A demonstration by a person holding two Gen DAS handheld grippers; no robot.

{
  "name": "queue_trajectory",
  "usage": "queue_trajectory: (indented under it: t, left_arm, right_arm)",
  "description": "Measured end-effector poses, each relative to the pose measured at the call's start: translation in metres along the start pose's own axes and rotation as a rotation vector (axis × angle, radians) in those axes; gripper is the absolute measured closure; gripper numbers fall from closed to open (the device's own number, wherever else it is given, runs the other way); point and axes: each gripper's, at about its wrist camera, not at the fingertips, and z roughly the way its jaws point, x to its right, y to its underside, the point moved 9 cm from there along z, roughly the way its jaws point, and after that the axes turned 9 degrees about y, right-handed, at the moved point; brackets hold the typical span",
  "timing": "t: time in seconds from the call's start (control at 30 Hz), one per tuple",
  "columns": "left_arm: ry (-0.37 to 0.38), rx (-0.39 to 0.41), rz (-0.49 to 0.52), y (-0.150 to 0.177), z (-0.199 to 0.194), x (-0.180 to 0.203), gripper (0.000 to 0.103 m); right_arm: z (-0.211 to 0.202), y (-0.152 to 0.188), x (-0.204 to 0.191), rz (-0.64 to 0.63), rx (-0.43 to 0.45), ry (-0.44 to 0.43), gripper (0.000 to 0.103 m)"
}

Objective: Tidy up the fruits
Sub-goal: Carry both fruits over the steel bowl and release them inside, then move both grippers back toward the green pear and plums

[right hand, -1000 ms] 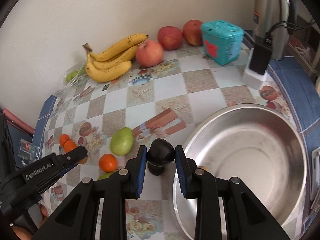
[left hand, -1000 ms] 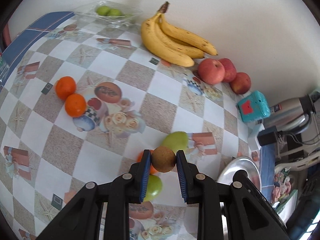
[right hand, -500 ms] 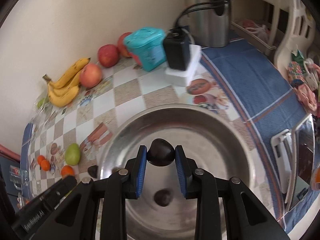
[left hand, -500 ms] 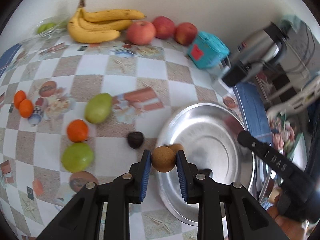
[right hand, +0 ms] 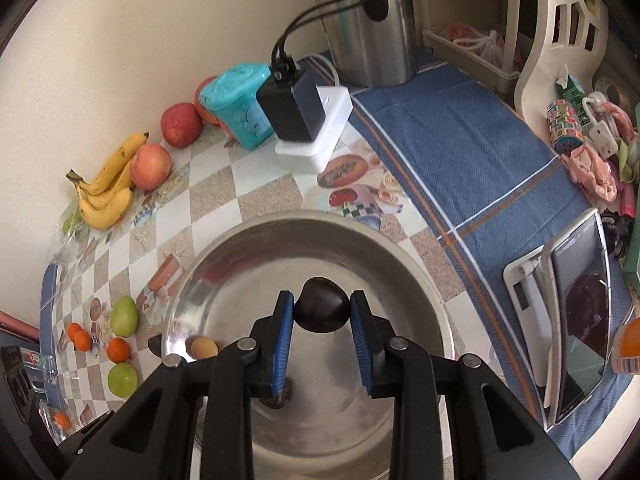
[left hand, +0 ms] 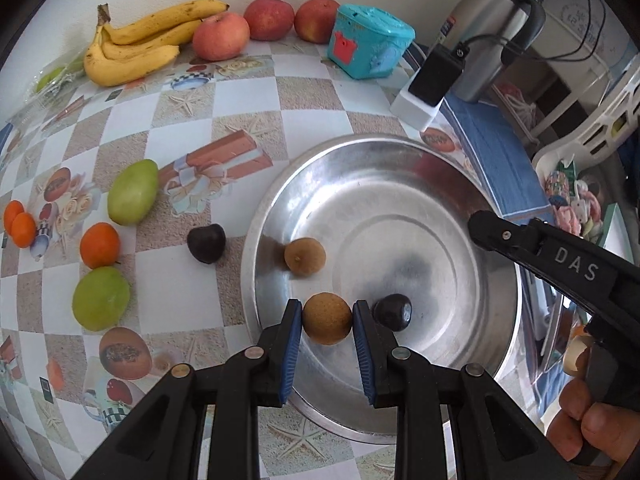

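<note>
My left gripper (left hand: 327,319) is shut on a round brown fruit (left hand: 326,318) and holds it over the near left part of the steel bowl (left hand: 492,216). In the bowl lie another brown fruit (left hand: 305,257) and a dark plum (left hand: 393,312). My right gripper (right hand: 322,314) is shut on a dark plum (right hand: 322,309) above the same bowl (right hand: 416,280). On the table to the left lie a dark plum (left hand: 206,243), two green mangoes (left hand: 133,192), and oranges (left hand: 100,245).
Bananas (left hand: 140,46), red apples (left hand: 221,36) and a teal box (left hand: 369,40) line the back wall. A white power strip with a black adapter (right hand: 308,120) and a steel kettle (right hand: 368,20) stand behind the bowl. A phone on a stand (right hand: 580,312) is at the right.
Both grippers moved right from the loose fruit to above the steel bowl, each still holding its fruit. The left gripper now sits further over the bowl.
</note>
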Motion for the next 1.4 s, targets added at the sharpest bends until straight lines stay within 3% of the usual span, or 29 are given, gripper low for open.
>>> queue_trajectory:
  t: [0.27,0.33,0.37,0.47,0.53,0.63,0.9,1.07,1.4]
  left_arm:
    - [-0.012,-0.010,0.012,0.002,0.001,0.000,0.072]
    - [-0.010,-0.010,0.012,0.001,0.001,0.000,0.058]
    - [-0.010,-0.006,0.012,0.001,-0.001,0.001,0.050]
    - [0.001,0.001,0.013,-0.002,-0.005,0.003,0.049]
    - [0.006,0.008,0.011,-0.004,-0.008,0.003,0.044]
    - [0.000,0.027,-0.011,-0.009,-0.016,-0.003,0.035]
    - [-0.092,0.119,-0.207,-0.025,-0.041,-0.068,0.011]
    - [-0.115,0.194,-0.358,-0.028,-0.070,-0.121,0.011]
    - [-0.167,0.274,-0.479,-0.024,-0.111,-0.182,0.010]
  right_arm:
    - [0.017,0.012,0.000,-0.007,-0.067,0.011,0.073]
    - [0.014,0.011,0.000,-0.010,-0.068,0.013,0.069]
    - [0.012,0.009,0.000,-0.010,-0.062,0.015,0.062]
    - [0.005,0.005,-0.001,-0.016,-0.042,0.020,0.057]
    - [0.000,0.002,-0.002,-0.024,-0.029,0.023,0.057]
    - [-0.009,-0.002,-0.004,-0.035,-0.008,0.026,0.048]
    - [-0.021,-0.005,-0.006,-0.065,0.022,0.047,0.037]
    - [-0.015,0.003,-0.012,-0.087,-0.002,0.053,0.037]
    - [-0.023,0.012,-0.054,-0.149,0.002,0.007,0.037]
